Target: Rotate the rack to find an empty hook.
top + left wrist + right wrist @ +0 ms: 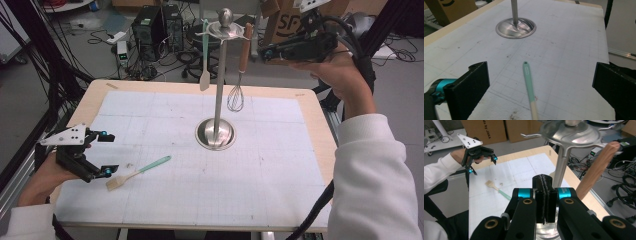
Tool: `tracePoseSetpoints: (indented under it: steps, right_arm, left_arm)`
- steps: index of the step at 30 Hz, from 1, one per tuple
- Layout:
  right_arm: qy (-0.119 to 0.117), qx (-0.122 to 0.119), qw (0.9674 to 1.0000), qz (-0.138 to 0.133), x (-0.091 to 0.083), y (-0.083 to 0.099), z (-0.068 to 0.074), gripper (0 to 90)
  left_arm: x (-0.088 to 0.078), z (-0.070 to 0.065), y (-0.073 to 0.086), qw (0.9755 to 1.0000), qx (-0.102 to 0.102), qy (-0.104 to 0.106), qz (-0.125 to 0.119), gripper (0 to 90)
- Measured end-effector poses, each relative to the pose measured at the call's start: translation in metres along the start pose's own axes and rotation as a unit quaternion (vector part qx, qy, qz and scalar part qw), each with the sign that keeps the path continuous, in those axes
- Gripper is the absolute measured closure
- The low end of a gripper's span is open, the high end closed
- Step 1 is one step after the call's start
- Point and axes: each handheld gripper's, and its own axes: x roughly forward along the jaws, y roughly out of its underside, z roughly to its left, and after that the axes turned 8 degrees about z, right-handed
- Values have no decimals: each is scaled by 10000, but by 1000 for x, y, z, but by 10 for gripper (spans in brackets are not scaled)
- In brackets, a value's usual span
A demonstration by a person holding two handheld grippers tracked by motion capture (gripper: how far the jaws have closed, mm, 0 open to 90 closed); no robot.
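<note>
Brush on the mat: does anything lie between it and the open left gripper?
Nothing visible does. The brush lies flat on the white mat, its teal handle running up between the wide-open jaws of the left gripper in the left gripper view. The metal stand sits farther off, beyond the handle's tip.

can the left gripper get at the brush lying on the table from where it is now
Probably yes. The left gripper sits low with its jaws wide open, and the brush lies between them on bare table with its handle pointing away. Nothing stands in the way; the rack is well off.
</note>
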Motion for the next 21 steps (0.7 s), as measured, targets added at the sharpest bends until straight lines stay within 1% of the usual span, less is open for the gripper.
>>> tracePoseSetpoints:
  steps: [4,9,14,18,21]
  right_arm:
    - [45,-23,10000,-6,-4,-1,-3,893]
    - [105,53,9999,-74,-7,-2,-11,893]
    - [143,112,9998,-49,-5,-3,-20,893]
    - [191,115,9997,-48,-2,-8,-28,893]
    - [196,74,9998,-43,3,-14,-30,893]
  left_arm:
    - [0,1,0,10000,-3,-7,16,17]
    - [1,1,0,10000,0,-16,29,17]
    - [0,1,1,10000,-7,-14,38,17]
    - [0,2,1,10000,-27,-14,19,17]
    - [0,3,1,10000,-34,-25,41,17]
